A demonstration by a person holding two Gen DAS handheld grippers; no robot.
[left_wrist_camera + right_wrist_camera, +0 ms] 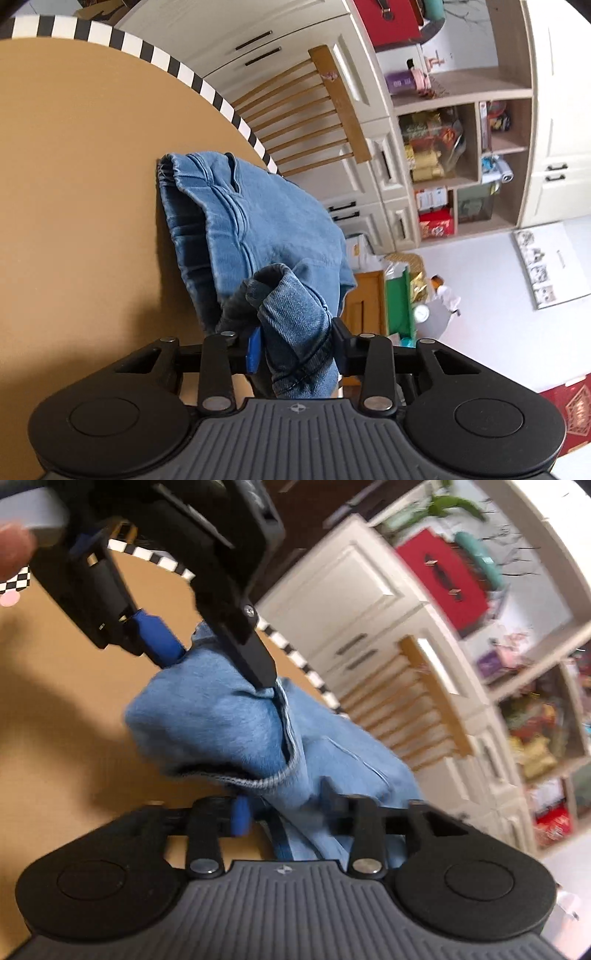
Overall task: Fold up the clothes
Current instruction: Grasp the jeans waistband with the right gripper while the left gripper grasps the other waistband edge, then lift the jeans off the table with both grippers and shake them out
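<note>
A pair of light blue jeans [255,221] lies on the tan table [74,184], its waistband toward the far edge and one part hanging past that edge. My left gripper [295,350] is shut on a bunched hem of the jeans, held just above the table. In the right wrist view my right gripper [284,812] is shut on another fold of the jeans [221,723]. The left gripper [221,664] shows there from above, its fingers pinching the same raised cloth close in front of my right one.
The table has a black-and-white striped rim [207,88]. A wooden slat-back chair [314,118] stands just beyond it. Cream cabinets and open shelves [461,155] full of packages fill the far wall. A fingertip [14,550] shows at the upper left.
</note>
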